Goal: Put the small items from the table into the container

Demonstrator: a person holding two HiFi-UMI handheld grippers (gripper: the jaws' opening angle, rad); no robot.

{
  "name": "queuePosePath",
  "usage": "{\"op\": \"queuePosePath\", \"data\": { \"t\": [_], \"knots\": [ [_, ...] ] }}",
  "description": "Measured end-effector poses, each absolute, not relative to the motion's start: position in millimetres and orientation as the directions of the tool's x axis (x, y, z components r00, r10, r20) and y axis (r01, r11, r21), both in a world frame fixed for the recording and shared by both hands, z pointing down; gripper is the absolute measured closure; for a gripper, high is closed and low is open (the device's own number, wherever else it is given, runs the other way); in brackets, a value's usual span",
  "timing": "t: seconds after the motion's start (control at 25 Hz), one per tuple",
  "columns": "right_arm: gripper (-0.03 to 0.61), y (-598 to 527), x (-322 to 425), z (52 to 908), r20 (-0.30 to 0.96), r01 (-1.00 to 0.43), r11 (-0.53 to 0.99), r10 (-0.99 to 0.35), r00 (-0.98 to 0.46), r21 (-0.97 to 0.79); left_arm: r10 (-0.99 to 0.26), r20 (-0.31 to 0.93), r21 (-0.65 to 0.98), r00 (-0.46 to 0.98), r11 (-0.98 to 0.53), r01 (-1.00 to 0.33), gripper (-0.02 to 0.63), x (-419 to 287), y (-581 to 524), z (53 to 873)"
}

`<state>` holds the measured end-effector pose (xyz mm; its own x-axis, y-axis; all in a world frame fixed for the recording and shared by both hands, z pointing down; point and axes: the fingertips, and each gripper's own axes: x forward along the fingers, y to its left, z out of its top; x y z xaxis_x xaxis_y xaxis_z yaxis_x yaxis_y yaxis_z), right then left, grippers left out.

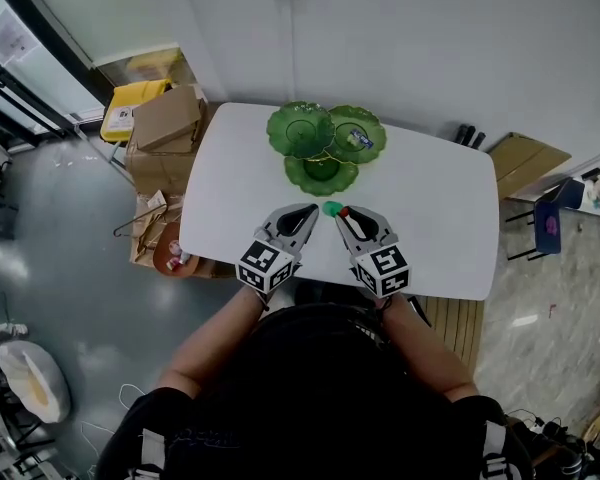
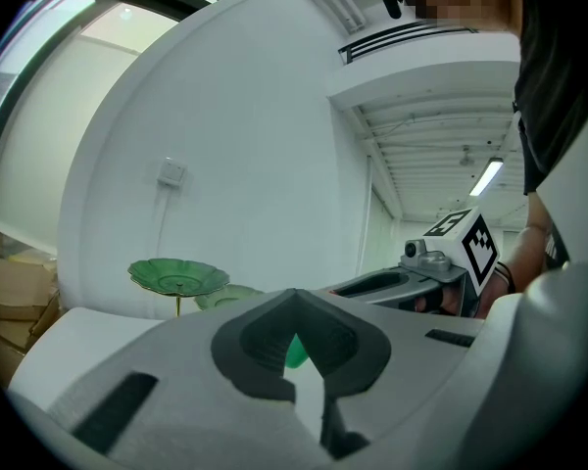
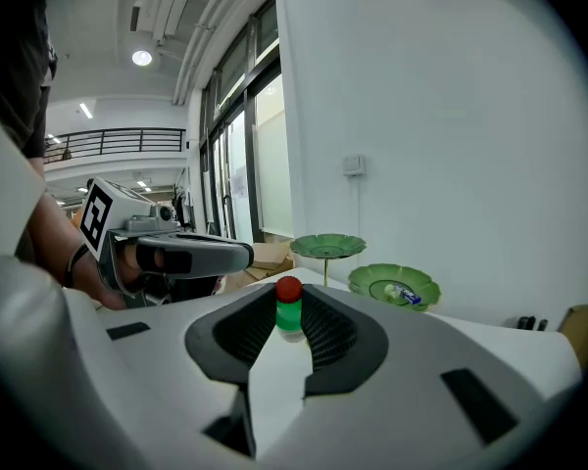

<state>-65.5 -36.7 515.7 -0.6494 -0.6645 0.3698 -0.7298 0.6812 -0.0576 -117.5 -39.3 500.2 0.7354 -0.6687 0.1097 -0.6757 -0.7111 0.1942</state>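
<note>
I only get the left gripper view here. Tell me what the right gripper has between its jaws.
Observer: The right gripper is shut on a small green bottle with a red cap, pinched at the jaw tips.
Operator: Count the green dishes for me.
Observer: Three: a back-left dish, a right dish and a front dish.
Operator: Report anything already in them.
Observer: Only the right dish holds something, a small blue and white item.
</note>
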Motion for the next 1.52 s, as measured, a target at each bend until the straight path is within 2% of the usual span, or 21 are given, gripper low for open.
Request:
{"op": "queuePosePath", "data": {
  "t": [0.64, 1.52],
  "knots": [
    [0.494, -93, -44, 528, 0.403, -0.732, 0.677, -0.651, -0.643, -0.075, -0.668, 0.161, 0.242, 0.726, -0.687, -0.685, 0.606, -102, -85, 525],
    [0.492, -232, -28, 551, 0.427, -0.73, 0.677, -0.634, -0.645, -0.097, -0.672, 0.236, 0.277, 0.701, -0.645, -0.712, 0.606, -74, -154, 579]
  ]
}}
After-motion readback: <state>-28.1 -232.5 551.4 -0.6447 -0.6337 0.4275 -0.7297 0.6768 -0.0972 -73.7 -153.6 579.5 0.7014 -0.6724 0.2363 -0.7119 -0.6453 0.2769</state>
